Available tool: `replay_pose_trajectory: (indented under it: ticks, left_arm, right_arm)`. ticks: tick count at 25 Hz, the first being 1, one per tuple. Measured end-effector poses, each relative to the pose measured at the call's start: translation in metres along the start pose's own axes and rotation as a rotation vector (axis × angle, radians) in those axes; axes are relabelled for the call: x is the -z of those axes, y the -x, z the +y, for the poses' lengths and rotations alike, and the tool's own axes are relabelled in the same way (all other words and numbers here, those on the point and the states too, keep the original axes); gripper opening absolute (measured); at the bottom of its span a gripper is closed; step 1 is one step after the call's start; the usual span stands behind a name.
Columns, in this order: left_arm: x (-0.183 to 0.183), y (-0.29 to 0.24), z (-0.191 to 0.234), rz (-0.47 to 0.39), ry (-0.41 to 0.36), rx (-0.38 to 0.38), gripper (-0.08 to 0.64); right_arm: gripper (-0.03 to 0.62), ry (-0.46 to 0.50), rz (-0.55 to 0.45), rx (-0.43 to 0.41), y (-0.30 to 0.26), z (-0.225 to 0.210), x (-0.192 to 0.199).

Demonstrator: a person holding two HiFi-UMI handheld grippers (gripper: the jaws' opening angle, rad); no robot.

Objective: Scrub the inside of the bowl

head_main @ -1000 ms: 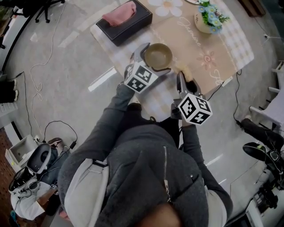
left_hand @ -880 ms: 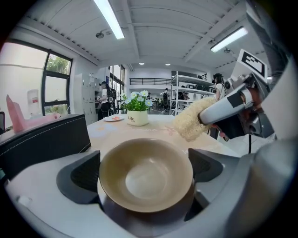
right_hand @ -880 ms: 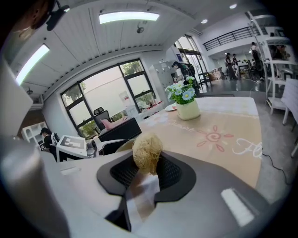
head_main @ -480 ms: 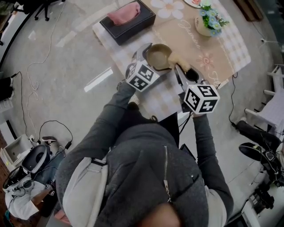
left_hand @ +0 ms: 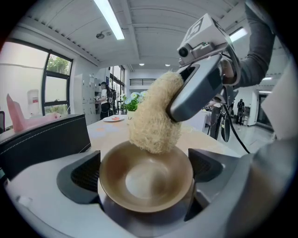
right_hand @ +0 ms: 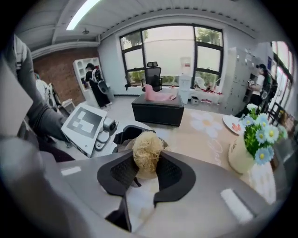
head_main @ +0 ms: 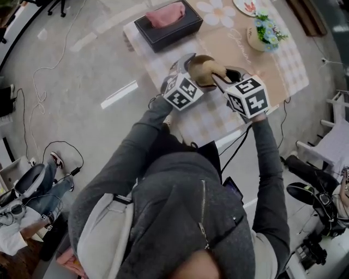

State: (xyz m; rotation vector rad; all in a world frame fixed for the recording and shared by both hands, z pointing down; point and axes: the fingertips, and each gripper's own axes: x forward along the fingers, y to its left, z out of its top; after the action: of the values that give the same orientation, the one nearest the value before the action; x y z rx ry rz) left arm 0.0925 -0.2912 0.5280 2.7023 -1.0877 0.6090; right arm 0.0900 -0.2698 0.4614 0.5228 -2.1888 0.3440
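Note:
A small brown bowl (left_hand: 145,182) sits between the jaws of my left gripper (left_hand: 145,172), which is shut on it and holds it above the table. In the head view the bowl (head_main: 197,72) is mostly hidden under a tan loofah scrubber (head_main: 209,70). My right gripper (right_hand: 146,171) is shut on the loofah scrubber (right_hand: 147,155). The scrubber (left_hand: 153,115) comes in from the upper right, and its lower end dips over the bowl's far rim. The left gripper (head_main: 188,68) and right gripper (head_main: 222,76) meet over the table's near edge.
A black tissue box (head_main: 168,23) with pink tissue stands at the far left of the checked tablecloth (head_main: 204,117). A flower vase (head_main: 264,35) and a small plate (head_main: 246,6) lie at the back right. Cables trail on the floor (head_main: 71,71) to the left.
My right gripper has carried the scrubber up and to the left, from beside the bowl to over its rim. The left gripper with the bowl has lifted slightly.

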Motion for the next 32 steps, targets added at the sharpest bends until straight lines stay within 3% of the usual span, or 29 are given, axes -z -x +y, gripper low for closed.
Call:
replay_pose_trajectory:
  ticks: [5,20,26,32]
  left_arm:
    - [0.002,0.000,0.000,-0.003,0.001,-0.002,0.591]
    - [0.001,0.000,-0.001,-0.003,0.007,0.001,0.591]
    - [0.001,-0.002,0.000,0.000,0.011,0.004,0.592]
    - [0.003,-0.003,0.000,0.006,0.026,0.021,0.595]
  right_arm:
    - [0.101,0.166,0.148,-0.038,-0.018,0.002,0.005]
    - [0.099,0.363,0.305,0.016,-0.030,-0.005,0.029]
    - [0.097,0.402,0.357,0.003,-0.032,-0.002,0.033]
    - [0.094,0.362,0.420,-0.085,-0.032,0.003,0.039]
